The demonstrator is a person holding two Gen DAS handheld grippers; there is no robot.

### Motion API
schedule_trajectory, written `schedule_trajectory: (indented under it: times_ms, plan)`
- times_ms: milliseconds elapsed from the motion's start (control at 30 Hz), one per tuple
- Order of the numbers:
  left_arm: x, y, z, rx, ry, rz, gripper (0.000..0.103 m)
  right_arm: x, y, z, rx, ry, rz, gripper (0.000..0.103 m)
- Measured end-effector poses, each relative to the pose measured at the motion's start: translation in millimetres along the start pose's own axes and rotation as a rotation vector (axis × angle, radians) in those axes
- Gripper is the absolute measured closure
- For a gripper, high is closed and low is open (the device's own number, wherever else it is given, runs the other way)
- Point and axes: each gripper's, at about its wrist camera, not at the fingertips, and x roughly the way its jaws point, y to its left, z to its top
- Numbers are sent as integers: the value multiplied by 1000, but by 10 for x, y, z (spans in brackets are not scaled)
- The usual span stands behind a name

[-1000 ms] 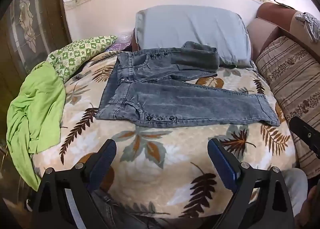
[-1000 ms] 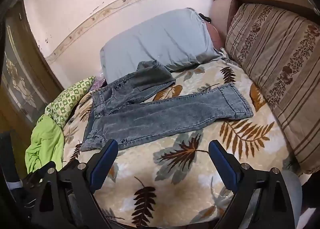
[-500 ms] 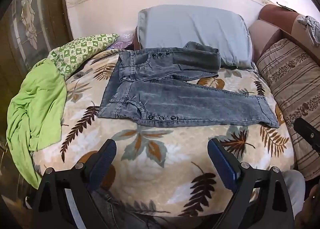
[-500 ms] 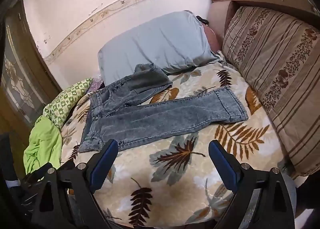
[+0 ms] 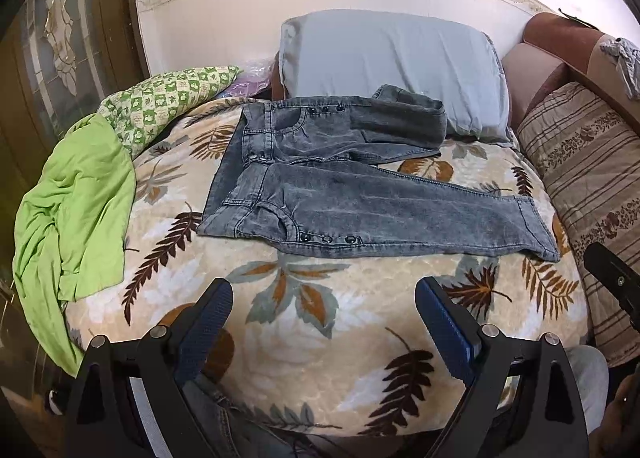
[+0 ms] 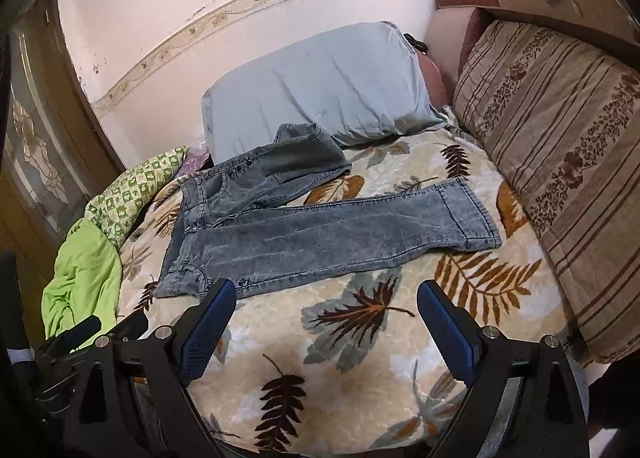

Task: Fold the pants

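While both the left gripper and the right gripper hover with jaws spread wide and empty, the grey acid-washed denim pants lie flat on the leaf-patterned bed blanket, far leg doubled back beside the pale blue pillow.

Lighting: bright, even daylight; wall slightly overexposed. Shadows soft. Focus sharp centrally. Heavy fisheye bending and dark vignetting at corners, both views.
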Motion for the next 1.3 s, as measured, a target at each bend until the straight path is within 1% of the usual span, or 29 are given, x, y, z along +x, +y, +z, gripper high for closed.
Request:
schedule_trajectory:
  times_ms: [433, 867, 1300]
  plan:
    - [-16, 6, 46, -8, 2, -5, 10, -56, 4, 65, -1, -14, -2, 10]
    - [2, 25, 66, -12, 8, -6, 10, -11, 1, 68, -3, -2, -1, 10]
    - [244, 31, 124, -23, 28, 1, 10, 135, 1, 122, -9, 9, -1, 10]
